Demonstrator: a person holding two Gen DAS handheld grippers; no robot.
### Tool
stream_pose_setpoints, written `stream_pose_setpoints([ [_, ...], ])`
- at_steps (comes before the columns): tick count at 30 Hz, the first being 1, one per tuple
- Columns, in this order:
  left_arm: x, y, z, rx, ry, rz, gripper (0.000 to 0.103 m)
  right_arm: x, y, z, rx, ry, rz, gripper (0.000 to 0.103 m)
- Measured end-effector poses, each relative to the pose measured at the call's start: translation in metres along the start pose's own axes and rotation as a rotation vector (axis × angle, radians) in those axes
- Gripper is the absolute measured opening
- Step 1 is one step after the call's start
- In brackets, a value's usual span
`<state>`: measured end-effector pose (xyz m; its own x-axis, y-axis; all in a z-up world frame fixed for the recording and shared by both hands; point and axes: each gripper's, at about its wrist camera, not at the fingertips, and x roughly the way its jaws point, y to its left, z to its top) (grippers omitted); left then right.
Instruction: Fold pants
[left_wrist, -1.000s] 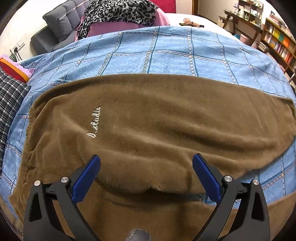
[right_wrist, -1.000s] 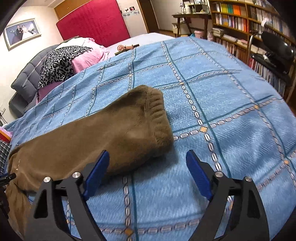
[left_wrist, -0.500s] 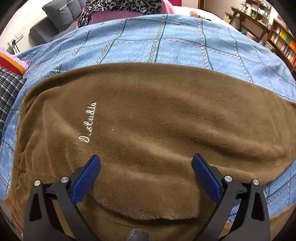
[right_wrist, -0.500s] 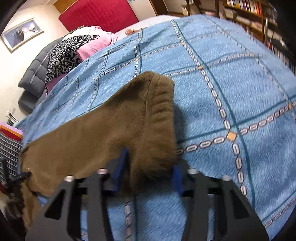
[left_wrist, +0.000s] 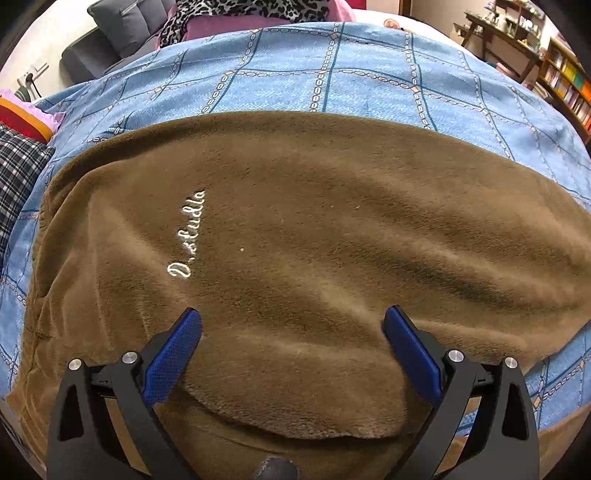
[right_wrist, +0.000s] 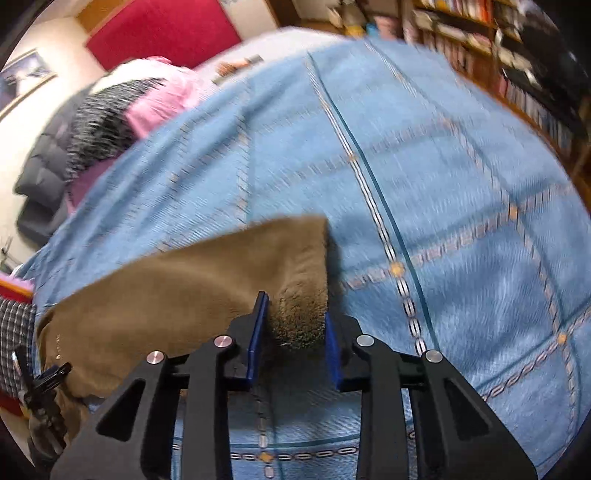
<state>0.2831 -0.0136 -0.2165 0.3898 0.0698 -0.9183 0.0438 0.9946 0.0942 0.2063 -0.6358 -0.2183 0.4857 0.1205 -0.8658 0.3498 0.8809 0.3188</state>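
Left wrist view: brown fleece pants (left_wrist: 314, 229) lie spread flat across a bed covered by a blue checked bedspread (left_wrist: 332, 66). White stitched lettering (left_wrist: 186, 236) sits on the upper part of the pants. The left hand-held gripper (left_wrist: 293, 325) hovers over the near edge of the fabric with its blue pads wide apart and nothing between them. A plaid cloth (left_wrist: 18, 177) lies at the left edge of the bed, and a bookshelf (left_wrist: 569, 85) stands at the far right.

Right wrist view, blurred: the ribbed cuff (right_wrist: 306, 295) at the end of the pant leg is clamped between the blue pads of the right hand-held gripper (right_wrist: 293, 328), which are close together on it. The rest of the leg trails away to the left over the bedspread. A pile of pink and leopard-print bedding (right_wrist: 122, 110) lies at the far end of the bed.

The pants look soft, thick and light, so they will likely drape and sag when lifted. The cuff is a firm place to hold; the waist end looks like the matching spot for the left hand-held gripper.
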Motion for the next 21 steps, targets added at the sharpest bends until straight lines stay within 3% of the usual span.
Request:
stream_pose_setpoints([
  [3, -0.002, 0.006, -0.001, 0.001, -0.002, 0.005, 0.098, 0.007, -0.018, -0.007, 0.056, 0.011, -0.017, 0.056],
  [10, -0.001, 0.012, 0.003, 0.006, -0.008, 0.021, 0.098, -0.023, -0.029, 0.008, 0.110, -0.124, 0.056, 0.057],
  [14, -0.001, 0.010, 0.006, 0.004, -0.014, 0.014, 0.098, 0.000, -0.017, 0.026, 0.116, -0.107, 0.077, 0.057],
  [20, 0.006, 0.013, 0.016, 0.011, -0.015, 0.031, 0.098, 0.052, -0.004, 0.044, 0.098, -0.056, 0.013, 0.053],
  [21, 0.008, 0.014, 0.018, 0.010, -0.017, 0.034, 0.098, 0.056, -0.001, 0.045, 0.078, -0.064, -0.003, 0.034],
])
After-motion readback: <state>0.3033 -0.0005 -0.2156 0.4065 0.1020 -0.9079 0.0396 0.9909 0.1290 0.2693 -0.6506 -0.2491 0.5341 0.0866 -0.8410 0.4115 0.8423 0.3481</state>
